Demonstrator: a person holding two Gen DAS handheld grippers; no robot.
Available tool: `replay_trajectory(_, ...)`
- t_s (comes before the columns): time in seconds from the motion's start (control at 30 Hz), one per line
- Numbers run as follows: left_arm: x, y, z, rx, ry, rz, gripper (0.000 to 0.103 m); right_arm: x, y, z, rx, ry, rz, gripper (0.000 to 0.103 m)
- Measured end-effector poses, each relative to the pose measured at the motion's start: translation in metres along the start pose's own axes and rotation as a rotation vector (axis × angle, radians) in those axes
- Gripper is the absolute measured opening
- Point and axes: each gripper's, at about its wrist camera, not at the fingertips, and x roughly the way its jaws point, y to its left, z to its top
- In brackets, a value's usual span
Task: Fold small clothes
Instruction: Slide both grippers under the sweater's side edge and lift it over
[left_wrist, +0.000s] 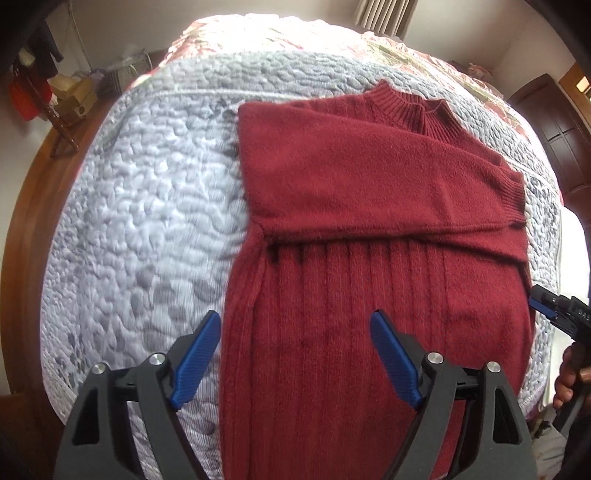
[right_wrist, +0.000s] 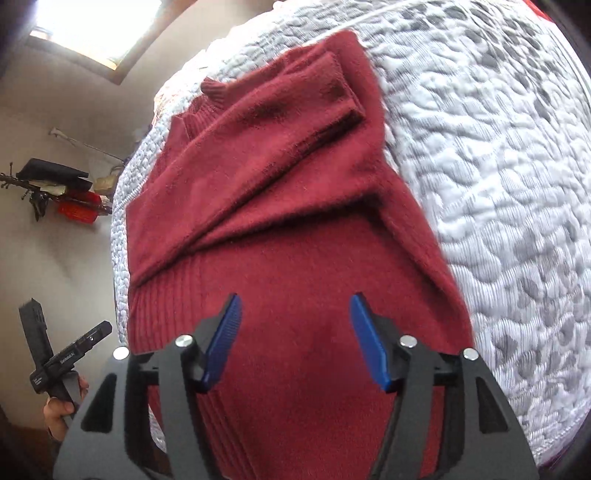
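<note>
The red knit sweater (left_wrist: 351, 229) lies flat on a grey-and-white quilted bedspread (left_wrist: 140, 221) that covers a bed with a wooden frame (left_wrist: 22, 236). Both sleeves are already folded inward across the chest: in the left wrist view one sleeve (left_wrist: 388, 177) runs across the upper body with its ribbed cuff (left_wrist: 513, 195) ending near the far side edge, and in the right wrist view a second cuff (right_wrist: 340, 92) lies on top near the collar (right_wrist: 214, 88). The ribbed lower body below the sleeves is not yet folded, so the sleeve stage looks done and the lengthwise fold, hem up toward the collar, appears to be what remains. The left gripper (left_wrist: 295, 354) hovers over the lower left part of the sweater, its blue fingers spread wide apart and holding nothing. The right gripper (right_wrist: 295, 339) hovers over the lower right part, its fingers likewise wide apart and empty. Neither seems to touch the cloth, though the height above it is hard to judge. Each gripper shows at the edge of the other's view, held by a hand (right_wrist: 61, 410).
</note>
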Motion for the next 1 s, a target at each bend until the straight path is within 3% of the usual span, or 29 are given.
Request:
replay_trajectory(0.13,0.0,0.04,-0.062,-0.107,0.084,-0.13,0.083,-0.018,-0.032,-0.042,0.042,0.086,-0.023,0.065)
replay_trajectory(0.3,-0.002,0.084,-0.148,-0.228,0.183,-0.164,0.083,-0.044,-0.074,-0.109,0.104,0.186,-0.035,0.07)
replay_trajectory(0.43,0.003,0.1,-0.195,-0.318,0.253,-0.247,0.083,-0.055,-0.101,-0.158,0.151,0.263,-0.039,0.074)
replay_trajectory(0.6,0.029,0.113,-0.217,-0.435,0.339,-0.385,0.085,-0.054,-0.13,-0.192,0.221,0.316,-0.008,0.077)
replay_trajectory(0.83,0.05,0.118,-0.218,-0.428,0.393,-0.347,0.086,-0.05,-0.153,-0.202,0.288,0.308,0.071,0.078)
replay_trajectory(0.9,0.043,0.112,-0.211,-0.385,0.387,-0.302,0.091,-0.052,-0.159,-0.203,0.277,0.305,0.066,0.078)
replay_trajectory(1.0,0.043,0.104,-0.2,-0.329,0.39,-0.294,0.093,-0.05,-0.166,-0.204,0.289,0.306,0.091,0.078)
